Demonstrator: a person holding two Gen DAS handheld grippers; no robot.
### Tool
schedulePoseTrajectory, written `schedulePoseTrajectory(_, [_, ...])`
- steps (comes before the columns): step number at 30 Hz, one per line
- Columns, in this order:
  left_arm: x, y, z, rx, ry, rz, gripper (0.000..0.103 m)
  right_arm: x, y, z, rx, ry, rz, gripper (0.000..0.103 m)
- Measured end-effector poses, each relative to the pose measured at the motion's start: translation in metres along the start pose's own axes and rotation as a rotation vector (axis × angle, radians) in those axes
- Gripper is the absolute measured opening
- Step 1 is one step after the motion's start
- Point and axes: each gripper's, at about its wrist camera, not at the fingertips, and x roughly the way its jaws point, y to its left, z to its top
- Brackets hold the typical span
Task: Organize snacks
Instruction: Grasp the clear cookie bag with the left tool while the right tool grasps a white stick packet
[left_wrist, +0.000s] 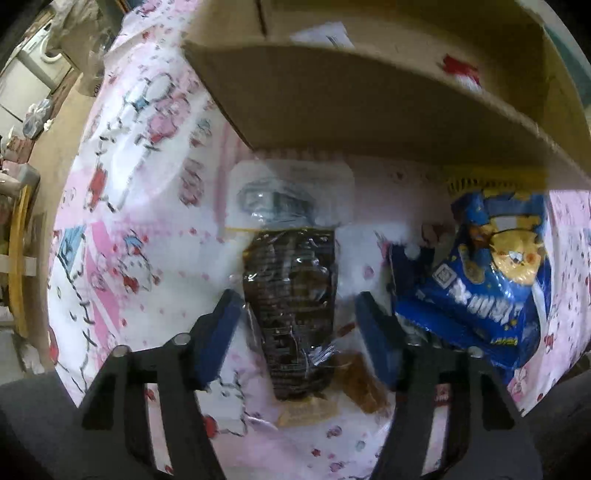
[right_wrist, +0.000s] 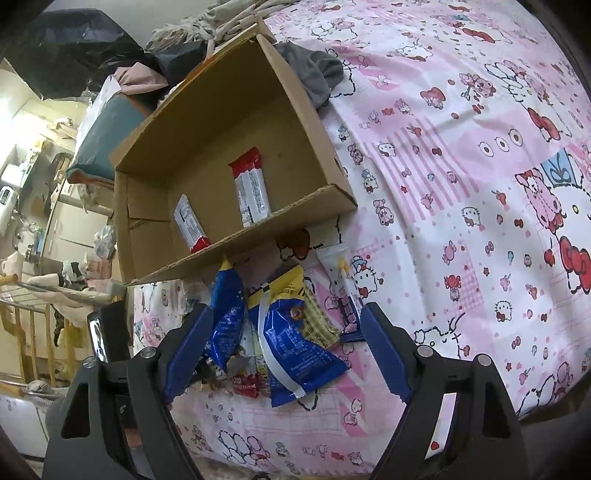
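Observation:
My left gripper (left_wrist: 299, 306) is open, its blue pads either side of a clear pack of dark cookies (left_wrist: 291, 306) lying on the pink cartoon bedsheet (left_wrist: 122, 206). A blue snack bag (left_wrist: 495, 280) lies to its right, below the cardboard box (left_wrist: 369, 103). My right gripper (right_wrist: 288, 332) is open above a heap of snacks: a blue bag (right_wrist: 295, 350), a yellow pack (right_wrist: 291, 288) and a white pack (right_wrist: 338, 269). The open cardboard box (right_wrist: 306, 110) holds two red-and-white bars (right_wrist: 251, 188) (right_wrist: 190, 225).
A brown wafer pack (left_wrist: 364, 384) lies under the cookies' near end. A grey cloth (right_wrist: 317, 74) lies behind the box. Cluttered furniture and a wooden rail (right_wrist: 22, 325) stand left of the bed. Open sheet (right_wrist: 480, 184) stretches to the right.

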Motion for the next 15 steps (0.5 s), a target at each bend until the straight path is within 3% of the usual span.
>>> schedulePoseTrajectory(1, [-0.001, 0.003, 0.002, -0.010, -0.002, -0.015, 0.053, 0.000, 0.000, 0.000, -0.002, -0.001, 0.000, 0.085])
schedulePoseTrajectory(2, [-0.003, 0.007, 0.002, -0.025, -0.010, -0.026, 0.036, 0.000, 0.000, 0.000, -0.003, -0.001, -0.001, 0.085])
schedulePoseTrajectory(7, [-0.031, 0.017, 0.002, -0.073, -0.035, -0.163, 0.011, -0.002, -0.002, -0.001, 0.004, -0.003, 0.004, 0.085])
schedulePoseTrajectory(15, [-0.065, 0.028, -0.005, -0.086, -0.044, -0.228, 0.006, -0.006, -0.007, -0.002, 0.031, -0.004, 0.015, 0.085])
